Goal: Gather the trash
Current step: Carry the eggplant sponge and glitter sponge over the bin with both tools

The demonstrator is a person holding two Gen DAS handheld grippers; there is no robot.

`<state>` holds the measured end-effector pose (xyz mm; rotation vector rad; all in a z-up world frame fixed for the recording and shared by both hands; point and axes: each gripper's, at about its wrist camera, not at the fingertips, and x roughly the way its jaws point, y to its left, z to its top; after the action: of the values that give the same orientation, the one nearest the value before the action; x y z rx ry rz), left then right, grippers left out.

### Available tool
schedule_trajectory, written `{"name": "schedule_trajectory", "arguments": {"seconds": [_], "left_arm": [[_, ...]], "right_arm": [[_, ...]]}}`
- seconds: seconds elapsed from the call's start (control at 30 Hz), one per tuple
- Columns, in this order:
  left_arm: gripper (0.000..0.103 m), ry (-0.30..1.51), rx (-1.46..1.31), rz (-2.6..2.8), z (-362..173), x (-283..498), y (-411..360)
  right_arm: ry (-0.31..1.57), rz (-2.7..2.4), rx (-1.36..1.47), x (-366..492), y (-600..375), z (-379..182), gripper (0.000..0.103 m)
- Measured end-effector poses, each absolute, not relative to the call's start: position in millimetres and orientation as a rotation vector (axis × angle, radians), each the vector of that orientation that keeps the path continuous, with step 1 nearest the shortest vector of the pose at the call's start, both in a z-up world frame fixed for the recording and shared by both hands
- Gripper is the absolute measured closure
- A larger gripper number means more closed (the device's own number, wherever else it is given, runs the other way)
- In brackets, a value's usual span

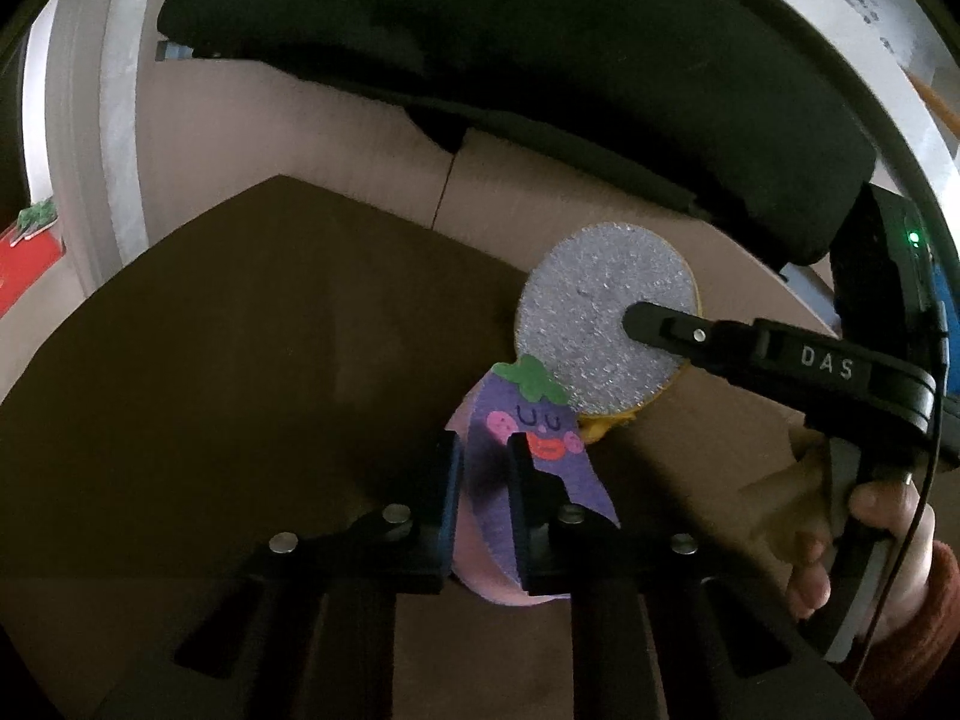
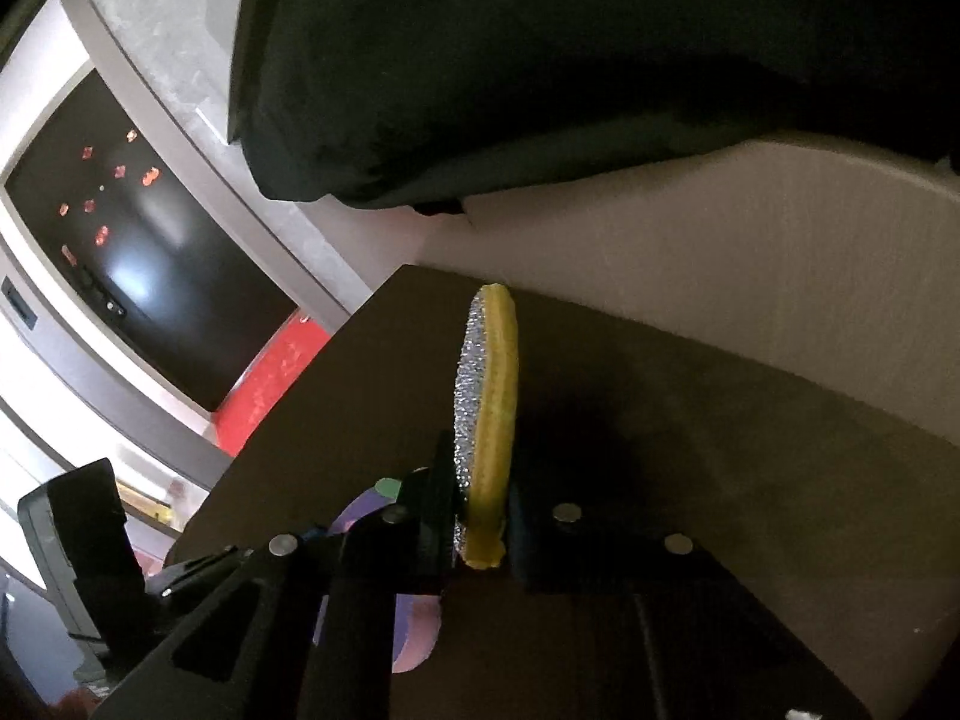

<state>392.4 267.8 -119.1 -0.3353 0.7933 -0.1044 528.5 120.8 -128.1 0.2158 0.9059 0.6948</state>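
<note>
Only the left wrist view shows the eggplant cloth's (image 1: 534, 420) face, clamped in the left gripper (image 1: 485, 450) pointing away, while the right gripper (image 2: 480, 498) pinches the round sponge (image 2: 489, 414) edge-on, upright.

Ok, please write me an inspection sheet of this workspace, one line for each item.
Surface: dark brown board over tan cardboard.
Job's things: purple eggplant-face felt piece; round yellow sponge with a silver scouring face.
Clutter: nothing seen.
Grippers: left gripper shut on the felt piece; right gripper shut on the sponge's edge.
Cables: thin black cable by the hand.
Surroundings: black cushion; dark screen.
</note>
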Motion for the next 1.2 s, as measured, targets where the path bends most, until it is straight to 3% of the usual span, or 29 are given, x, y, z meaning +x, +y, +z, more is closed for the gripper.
{"name": "schedule_trajectory", "arguments": {"seconds": [0.13, 0.37, 0.4, 0.5, 0.6, 0.73, 1.2], "left_arm": [[0.095, 0.770, -0.305, -0.111, -109.6, 386.4, 264.8], [0.092, 0.807, -0.323, -0.151, -111.1, 378.2, 263.6], [0.086, 0.814, -0.336, -0.148, -111.8, 376.7, 264.7], [0.054, 0.822, -0.368, -0.066, -116.1, 376.8, 272.8], [0.048, 0.859, -0.405, -0.045, -122.7, 380.4, 275.8], [0.043, 0.916, -0.483, 0.001, -138.2, 378.9, 275.5], [0.043, 0.947, -0.592, 0.162, -138.8, 402.0, 237.7]], "right_arm": [[0.865, 0.681, 0.173, 514.5, 104.1, -111.8, 0.089], [0.822, 0.687, 0.186, 473.0, 44.8, -83.2, 0.089], [0.816, 0.683, 0.188, 467.3, 38.8, -81.9, 0.089], [0.788, 0.662, 0.168, 447.0, 20.3, -77.7, 0.089], [0.778, 0.645, 0.159, 431.3, 1.2, -78.0, 0.089], [0.771, 0.624, 0.144, 417.0, -17.6, -81.6, 0.089], [0.691, 0.587, 0.133, 388.2, -53.5, -92.6, 0.089]]}}
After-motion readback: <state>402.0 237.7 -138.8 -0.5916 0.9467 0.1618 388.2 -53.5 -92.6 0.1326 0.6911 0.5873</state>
